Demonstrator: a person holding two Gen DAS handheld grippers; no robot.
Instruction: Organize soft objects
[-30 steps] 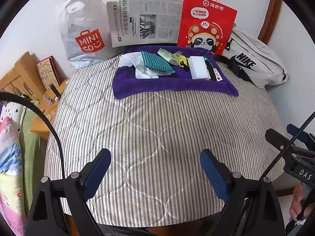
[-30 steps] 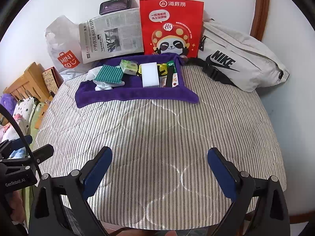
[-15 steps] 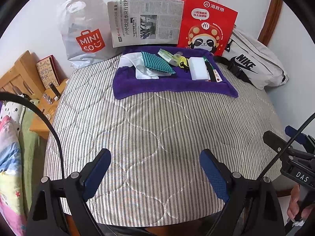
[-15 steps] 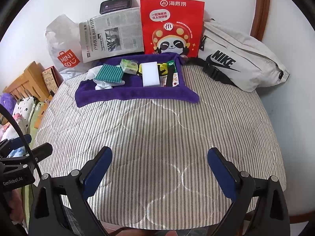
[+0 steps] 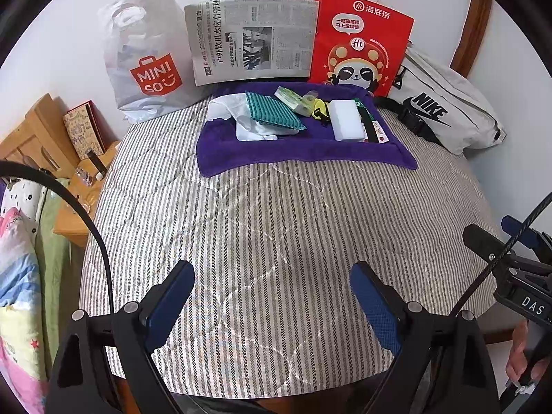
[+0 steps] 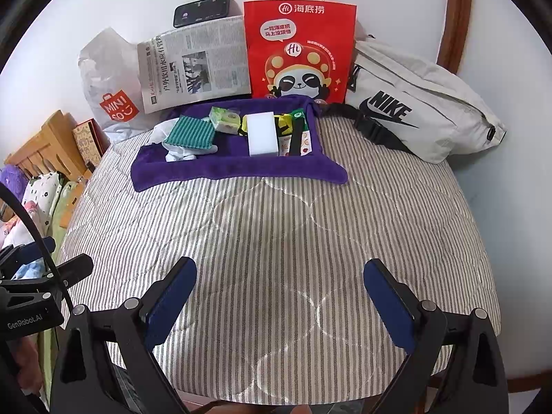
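Soft things sit bunched on the purple towel (image 5: 303, 153) at the upper middle of the frame: a green striped cloth (image 5: 274, 112) over white tissue (image 5: 224, 107), and a white sponge (image 5: 346, 119) to its right. Both the left hand-held gripper (image 5: 272, 296) and the right hand-held gripper (image 6: 279, 296) hang spread wide and empty at the bottom of the frame, over the striped bed (image 5: 276, 224). Whichever piece is taken, pinch it mid-body and lift straight up, so its neighbours stay put.

Right gripper (image 6: 279, 296) agape over striped quilt (image 6: 276, 227), purple towel (image 6: 238, 169) beyond
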